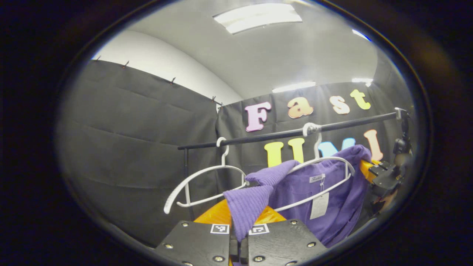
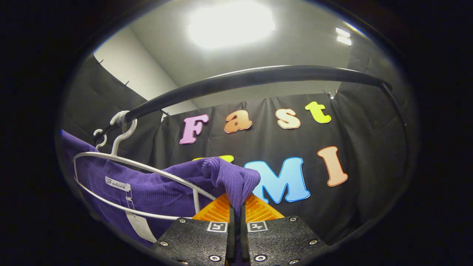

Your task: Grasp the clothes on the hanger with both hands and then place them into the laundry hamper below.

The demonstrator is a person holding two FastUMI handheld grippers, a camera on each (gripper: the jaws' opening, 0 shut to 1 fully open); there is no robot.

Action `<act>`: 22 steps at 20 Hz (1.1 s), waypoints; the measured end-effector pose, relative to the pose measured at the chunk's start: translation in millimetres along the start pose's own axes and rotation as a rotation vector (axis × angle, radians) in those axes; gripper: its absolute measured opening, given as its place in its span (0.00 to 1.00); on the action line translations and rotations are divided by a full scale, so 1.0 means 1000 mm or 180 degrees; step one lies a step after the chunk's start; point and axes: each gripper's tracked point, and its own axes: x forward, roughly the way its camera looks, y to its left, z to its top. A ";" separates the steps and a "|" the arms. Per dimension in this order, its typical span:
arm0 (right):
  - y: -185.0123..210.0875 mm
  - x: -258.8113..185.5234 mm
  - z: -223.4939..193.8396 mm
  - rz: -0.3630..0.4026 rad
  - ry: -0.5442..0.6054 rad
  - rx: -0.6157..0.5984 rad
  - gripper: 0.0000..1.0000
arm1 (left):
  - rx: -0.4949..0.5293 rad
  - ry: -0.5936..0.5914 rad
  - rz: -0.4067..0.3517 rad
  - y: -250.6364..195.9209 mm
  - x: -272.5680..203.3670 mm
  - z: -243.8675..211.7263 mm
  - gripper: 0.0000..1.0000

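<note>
Purple ribbed sweater [image 1: 332, 199] with neck tag hangs on white hanger [image 1: 325, 162], both shoulders pulled outward.

A recording booth: black cloth walls [image 1: 140, 140] pinned up behind a clothes rail [image 1: 288, 133], white ceiling with light panels [image 1: 258, 16] above the rail.

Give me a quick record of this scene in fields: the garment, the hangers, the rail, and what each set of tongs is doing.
garment: purple ribbed knit sweater, draped on a white wire hanger
spare hanger: empty white hanger, beside it
rail: black clothes rail, holding both hangers
left tongs: shut on a sweater fold
right tongs: shut on another sweater fold
tag: paper tag hanging at the collar
</note>
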 end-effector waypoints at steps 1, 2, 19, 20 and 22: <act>-0.003 0.001 -0.002 -0.0016 0.0013 0.0002 0.05 | -0.0010 -0.0014 -0.0002 0.004 0.002 0.005 0.00; -0.006 0.001 -0.005 -0.0037 0.0032 0.0009 0.05 | -0.0022 -0.0028 0.0007 0.007 0.004 0.008 0.00; -0.011 0.020 -0.094 0.0052 0.0820 0.0809 0.05 | -0.0288 0.0087 -0.0261 0.069 0.076 0.017 0.00; -0.009 0.020 -0.101 0.0072 0.0869 0.0837 0.05 | -0.0288 0.0115 -0.0276 0.069 0.079 0.015 0.00; -0.006 0.017 -0.115 0.0087 0.0979 0.0889 0.05 | -0.0273 0.0164 -0.0271 0.069 0.077 0.008 0.00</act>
